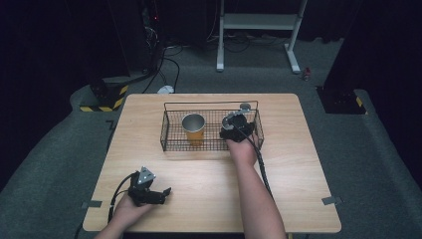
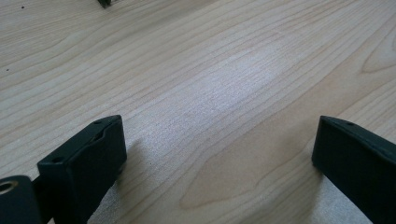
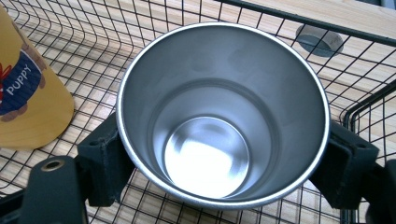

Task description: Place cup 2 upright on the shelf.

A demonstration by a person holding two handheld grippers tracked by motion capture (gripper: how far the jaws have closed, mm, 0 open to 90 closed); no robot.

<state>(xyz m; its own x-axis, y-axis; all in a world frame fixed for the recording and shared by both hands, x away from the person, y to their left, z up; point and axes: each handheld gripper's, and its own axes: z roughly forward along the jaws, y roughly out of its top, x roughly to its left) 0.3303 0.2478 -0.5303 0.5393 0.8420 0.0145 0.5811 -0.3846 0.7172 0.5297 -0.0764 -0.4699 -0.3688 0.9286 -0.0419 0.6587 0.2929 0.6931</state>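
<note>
Currently the steel cup [image 3: 222, 116] sits between the jaws of the right hand-held gripper [image 3: 223, 154], one jaw pressed to each side of its wall, so it's clamped on the cup. Cup is empty, its mouth faces the right gripper view's camera, and its bright bottom shows. It's inside the right part of the black wire basket [image 1: 171, 130], seen from the high view under the right hand-held gripper [image 1: 234, 124]; can't tell whether it rests on the mesh or hangs just above it.

Left of it in the same basket stands a yellow cup [image 1: 193, 129], upright, metal inside, apart from the steel one. In the right gripper view its side carries a print with the word "PUPPY" [image 3: 23, 79].

A small round grey disc [image 1: 245, 106] lies on the desk just beyond the basket's far right corner.

Basket sits at the far middle of the wooden desk [image 1: 288, 174].

Left hand-held gripper [image 1: 158, 193] is at the near left of the desk, well apart from the basket, jaws spread wide over bare wood [image 2: 219, 93], nothing between them.
</note>
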